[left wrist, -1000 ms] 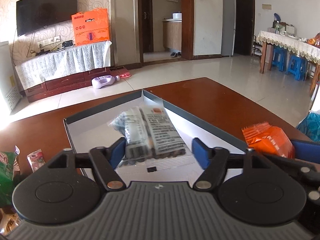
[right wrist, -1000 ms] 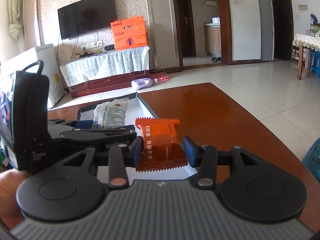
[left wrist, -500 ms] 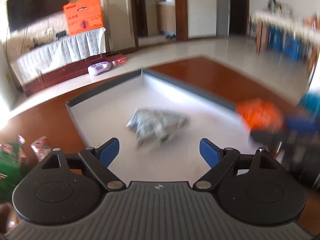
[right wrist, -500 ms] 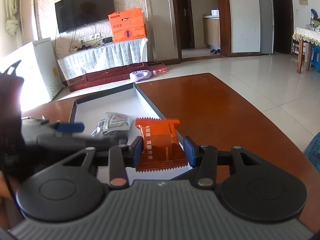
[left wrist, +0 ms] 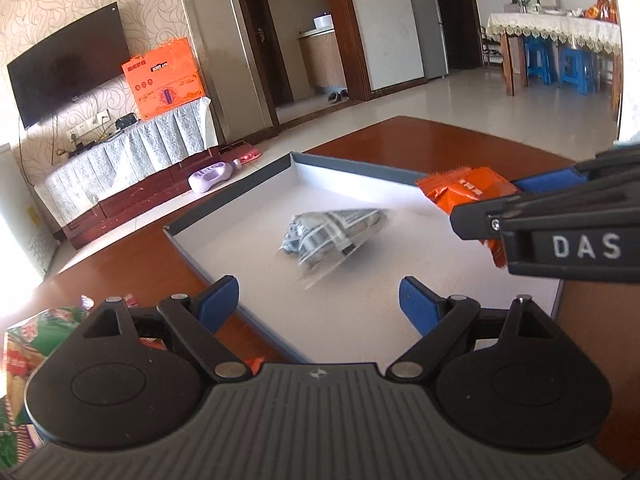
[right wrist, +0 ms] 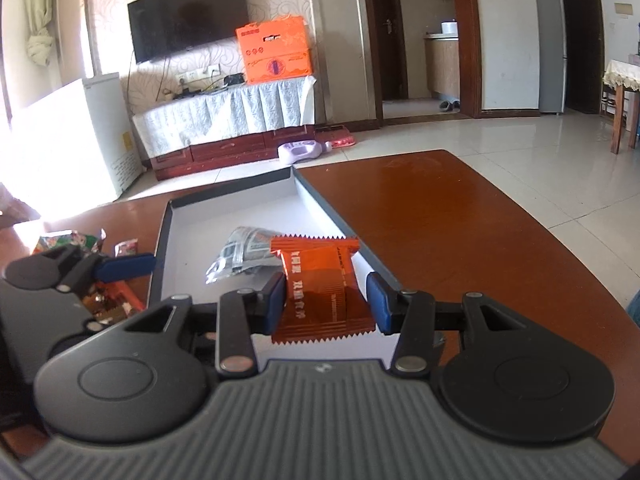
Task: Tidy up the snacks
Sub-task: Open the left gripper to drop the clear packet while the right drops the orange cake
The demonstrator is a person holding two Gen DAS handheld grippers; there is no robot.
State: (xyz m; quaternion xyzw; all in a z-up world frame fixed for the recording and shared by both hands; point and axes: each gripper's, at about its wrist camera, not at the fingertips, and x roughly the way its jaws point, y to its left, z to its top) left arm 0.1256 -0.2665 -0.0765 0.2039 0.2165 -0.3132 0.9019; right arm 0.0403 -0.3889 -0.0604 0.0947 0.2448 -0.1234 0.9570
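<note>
While the left tool (left wrist: 318, 300) gapes empty behind the crinkled silver packet (left wrist: 334, 234) in the shallow white tray (right wrist: 192, 280), lower right tool's (right wrist: 326, 300) clenched orange wrapper (right wrist: 320, 284), long axis twelve o'clock, onto tray floor at one o'clock.

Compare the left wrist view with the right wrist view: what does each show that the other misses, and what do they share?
Left wrist only: the left gripper head-on, open and empty, and blue stools under a dining table.
Right wrist only: the orange packet's full face between the right gripper's pads, and a white cabinet by the window.
Both: the tray, the silver packet inside it, the orange box and television.
</note>
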